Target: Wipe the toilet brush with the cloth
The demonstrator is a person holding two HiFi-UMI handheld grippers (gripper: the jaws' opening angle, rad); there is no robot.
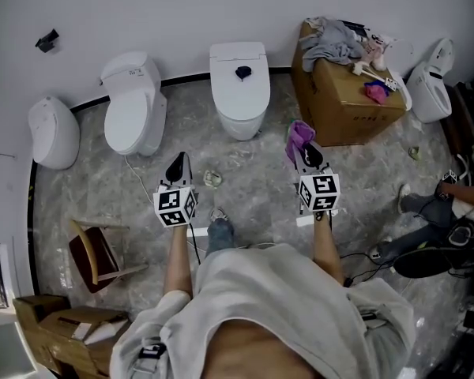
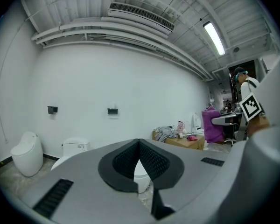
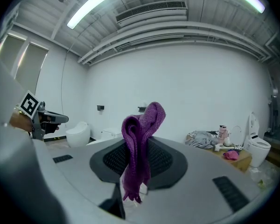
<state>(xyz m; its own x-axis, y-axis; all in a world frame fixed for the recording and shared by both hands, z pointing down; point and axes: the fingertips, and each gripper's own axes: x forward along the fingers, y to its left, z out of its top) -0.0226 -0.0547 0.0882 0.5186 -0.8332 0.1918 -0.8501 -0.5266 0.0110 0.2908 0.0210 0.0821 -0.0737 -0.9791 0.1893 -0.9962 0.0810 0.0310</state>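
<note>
My right gripper (image 1: 306, 151) is shut on a purple cloth (image 1: 298, 135), which bunches above the jaws and hangs down between them (image 3: 139, 149). My left gripper (image 1: 178, 166) is shut with nothing in it, its black pads meeting edge to edge (image 2: 139, 144). Both are held above the marbled floor, pointing at a white toilet (image 1: 238, 85) against the wall. A white handle with a pink end (image 1: 374, 91) lies on a cardboard box (image 1: 344, 105); I cannot tell whether it is the brush.
Two more toilets stand at the left (image 1: 134, 107) (image 1: 54, 131) and one at the far right (image 1: 430, 85). Clothes are heaped on the box. A wooden frame (image 1: 99, 253) and cartons (image 1: 55, 322) sit lower left. A seated person's legs (image 1: 434, 208) and cables are at the right.
</note>
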